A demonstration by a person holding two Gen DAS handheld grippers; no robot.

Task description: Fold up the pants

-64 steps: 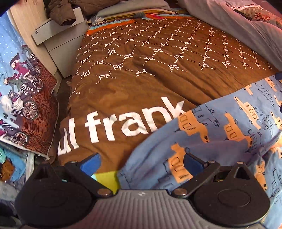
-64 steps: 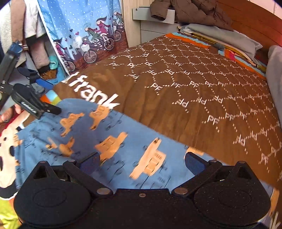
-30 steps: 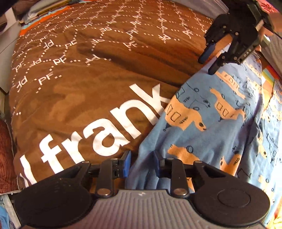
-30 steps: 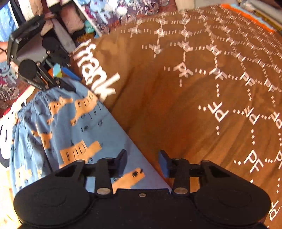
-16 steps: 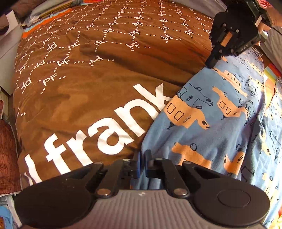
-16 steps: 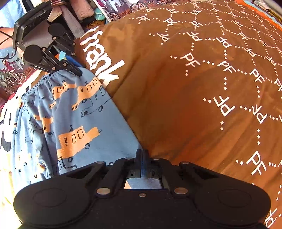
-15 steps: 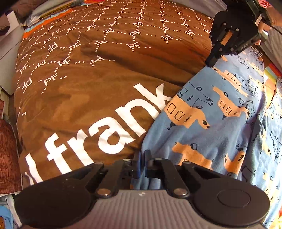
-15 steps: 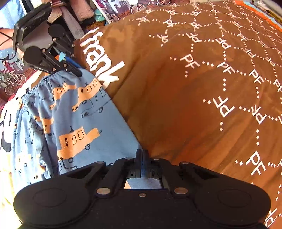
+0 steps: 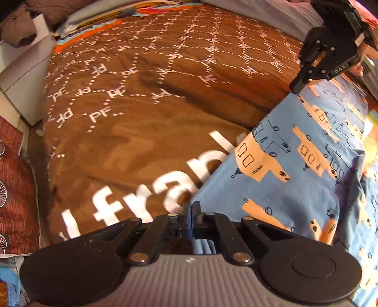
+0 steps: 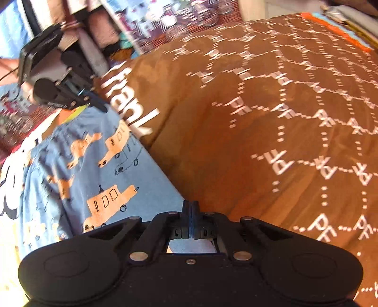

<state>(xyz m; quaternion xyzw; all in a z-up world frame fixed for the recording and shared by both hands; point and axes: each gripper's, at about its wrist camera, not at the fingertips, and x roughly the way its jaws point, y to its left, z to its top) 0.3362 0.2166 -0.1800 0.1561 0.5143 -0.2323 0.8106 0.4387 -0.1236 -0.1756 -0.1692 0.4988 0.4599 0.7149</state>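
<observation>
Blue pants (image 9: 295, 170) with an orange car print hang stretched above a brown bedspread (image 9: 141, 94). My left gripper (image 9: 191, 210) is shut on one corner of the pants' edge. My right gripper (image 10: 190, 209) is shut on the other corner of the same edge (image 10: 106, 189). Each gripper shows in the other's view: the right one (image 9: 298, 88) at the top right, the left one (image 10: 100, 107) at the upper left. The cloth runs taut between them and sags below.
The bedspread (image 10: 259, 118) carries white "frank" lettering (image 9: 179, 189) and a dotted PF pattern. A white nightstand (image 9: 21, 78) stands at the bed's left. A printed board with bicycles (image 10: 146, 21) leans beside the bed. Grey bedding (image 9: 271, 14) lies at the head.
Both grippers went from open to shut on the pants' edge. In the last half second both have lifted it off the bedspread, and the views are motion-blurred.
</observation>
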